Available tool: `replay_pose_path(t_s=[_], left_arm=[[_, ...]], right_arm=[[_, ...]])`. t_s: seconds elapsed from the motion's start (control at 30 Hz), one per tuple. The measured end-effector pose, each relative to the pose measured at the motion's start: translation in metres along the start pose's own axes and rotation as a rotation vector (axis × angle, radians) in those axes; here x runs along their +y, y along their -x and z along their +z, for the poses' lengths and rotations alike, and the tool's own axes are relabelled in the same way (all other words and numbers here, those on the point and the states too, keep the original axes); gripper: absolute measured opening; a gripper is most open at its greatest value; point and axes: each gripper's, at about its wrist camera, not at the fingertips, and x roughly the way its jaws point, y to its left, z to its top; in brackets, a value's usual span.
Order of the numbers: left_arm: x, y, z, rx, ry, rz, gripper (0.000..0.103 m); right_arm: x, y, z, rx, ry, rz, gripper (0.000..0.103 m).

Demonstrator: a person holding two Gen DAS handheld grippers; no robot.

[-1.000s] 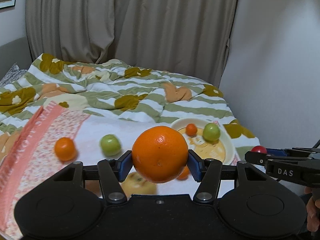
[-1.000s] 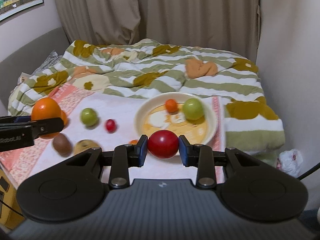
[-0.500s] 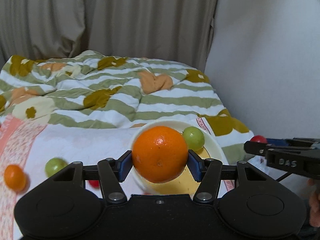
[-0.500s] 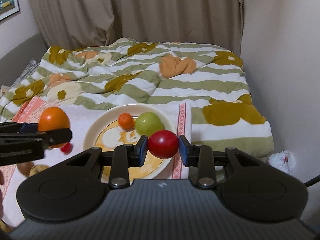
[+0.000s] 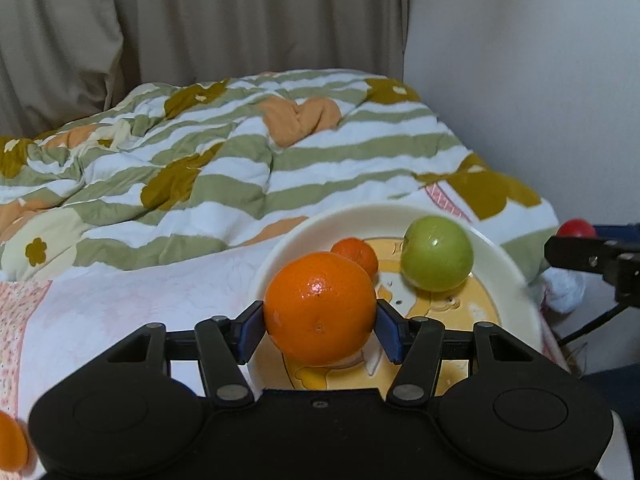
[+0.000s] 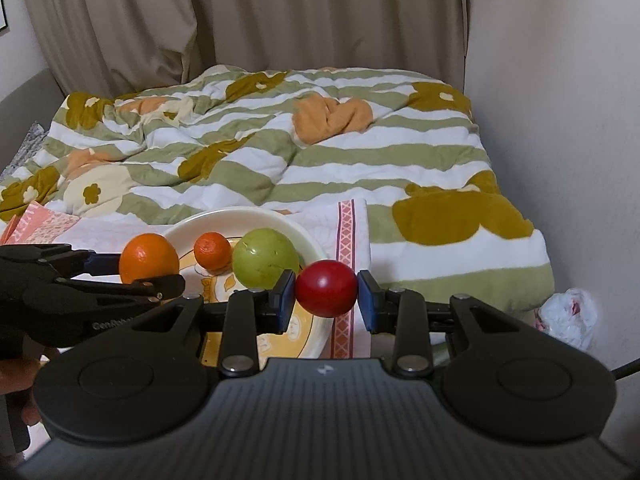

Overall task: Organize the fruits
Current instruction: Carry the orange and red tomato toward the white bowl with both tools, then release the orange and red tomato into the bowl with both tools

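Now both grippers sit closer to the plate (image 5: 276, 248) than half a second ago. Left gripper (image 5: 320, 326) has its jaws clamped on the big orange (image 5: 320, 308), which hangs over the near left part of the plate; earlier it covered the plate's middle in the left wrist view. Right gripper (image 6: 326, 300) has its jaws closed on the red fruit (image 6: 326, 288), held just off the plate's right rim, over the towel (image 6: 344, 220); it has moved right of where it was, when it overlapped the plate. In the right wrist view the plate (image 6: 240, 216) holds a small orange (image 6: 212, 250) and a green fruit (image 6: 266, 262), side by side, probably touching though the angle is poor. Both are unchanged on the plate. Left wrist view shows the same small orange (image 5: 356, 256) behind the held one and the green fruit (image 5: 436, 254) to its right. Another orange fruit (image 5: 12, 444), blurred, lies at the bottom left edge on the towel. Plate and towel rest on the bed, with a striped quilt (image 6: 280, 152) behind them and a white plastic bag (image 6: 568, 312) low beside the bed.
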Motion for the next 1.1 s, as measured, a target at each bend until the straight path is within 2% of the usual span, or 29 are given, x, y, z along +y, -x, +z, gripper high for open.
replay_pose_path(t_s=[0.33, 0.37, 0.4, 0.43, 0.47, 0.5, 0.63, 0.77, 1.1], left_arm=[[-0.008, -0.022, 0.000, 0.021, -0.074, 0.015, 0.063], [-0.008, -0.024, 0.001, 0.025, -0.071, 0.013, 0.066], [-0.009, -0.022, 0.000, 0.010, -0.074, 0.009, 0.078], [-0.009, -0.018, 0.000, -0.010, -0.082, -0.001, 0.085], [-0.010, -0.013, 0.001, -0.031, -0.089, 0.003, 0.100], [-0.012, -0.008, 0.001, -0.053, -0.099, 0.024, 0.103], [-0.012, 0.008, -0.001, -0.061, -0.123, 0.052, 0.103], [-0.002, 0.029, -0.002, -0.070, -0.067, 0.045, 0.103], [0.022, 0.080, -0.009, -0.128, 0.052, 0.084, 0.103]], right_arm=[[0.000, -0.006, -0.001, 0.013, -0.010, -0.020, 0.048], [0.000, -0.006, -0.001, 0.013, -0.010, -0.021, 0.049], [0.000, -0.005, -0.001, 0.010, -0.009, -0.024, 0.049], [-0.002, -0.005, -0.001, 0.008, -0.007, -0.027, 0.049], [-0.002, -0.004, -0.001, 0.006, -0.006, -0.029, 0.049], [-0.003, -0.002, 0.000, 0.003, -0.006, -0.030, 0.049], [-0.004, 0.005, 0.002, -0.006, 0.000, -0.018, 0.049], [-0.002, 0.009, 0.005, -0.010, 0.016, -0.008, 0.049], [0.022, 0.001, 0.006, -0.009, 0.120, 0.038, 0.050]])
